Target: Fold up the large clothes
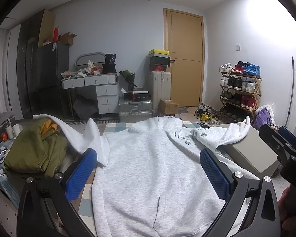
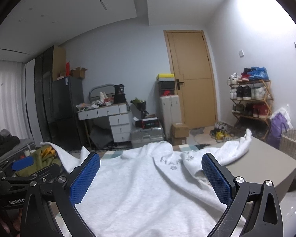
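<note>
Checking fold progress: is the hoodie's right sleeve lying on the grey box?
Yes, the sleeve drapes over the grey box, cuff on top.

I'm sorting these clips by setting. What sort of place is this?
Most likely a lived-in room of a home, near its entrance: a shoe rack full of sneakers beside the wooden door, suitcases, a fridge, and a grey hoodie spread out for folding.

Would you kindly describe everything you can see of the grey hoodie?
The hoodie is light heather-grey fleece, spread front-up on a checked cover, hood toward the door. It has a kangaroo pocket, grey lettering and small flower prints on the chest. One sleeve drapes over a beige box, the other rises beside an olive garment. Neither hand-held gripper holds it.
</note>
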